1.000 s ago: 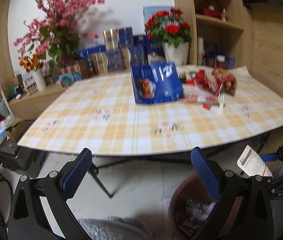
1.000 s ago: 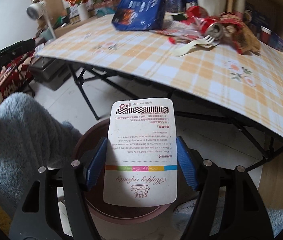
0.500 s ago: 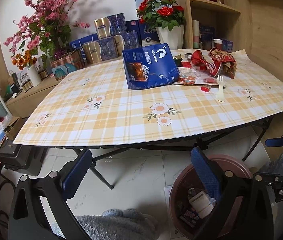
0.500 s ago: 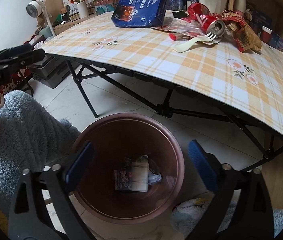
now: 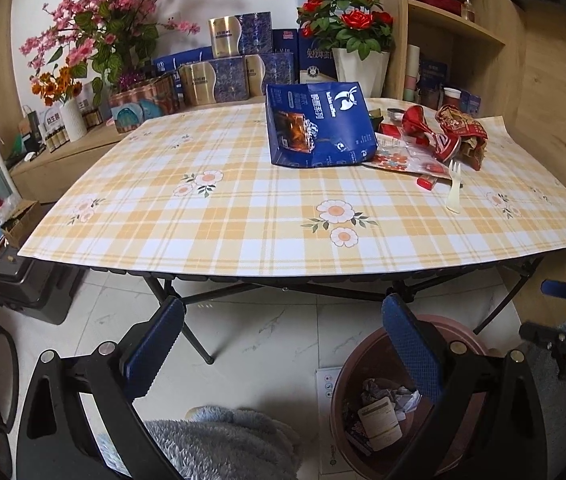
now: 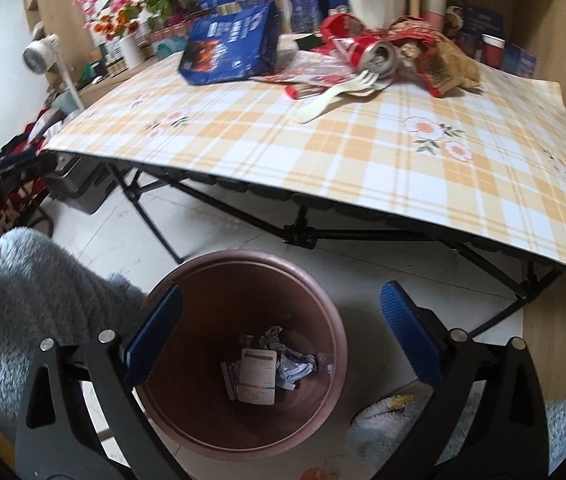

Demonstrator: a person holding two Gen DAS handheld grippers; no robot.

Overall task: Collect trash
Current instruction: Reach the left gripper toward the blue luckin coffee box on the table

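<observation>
A brown round bin (image 6: 243, 264) stands on the floor by the table; a white card (image 6: 258, 376) and crumpled wrappers lie inside it. It also shows in the left wrist view (image 5: 479, 340). My right gripper (image 6: 281, 340) is open and empty just above the bin. My left gripper (image 5: 283, 344) is open and empty, low over the floor, left of the bin. On the table lie a blue bag (image 5: 317, 128), a crushed red can (image 6: 367, 54), red snack wrappers (image 5: 463, 132) and a plastic fork (image 5: 453, 192).
The folding table with a yellow plaid cloth (image 5: 243, 224) has black crossed legs (image 6: 303, 232) close behind the bin. Flower pots and boxes (image 5: 239, 64) line the back. A wooden shelf (image 5: 455, 28) stands at the right. Grey fluffy sleeves (image 6: 43, 280) sit near both grippers.
My right gripper opened and let the white card drop into the bin, then lifted slightly toward the table. The left gripper stayed open and shifted a little forward.
</observation>
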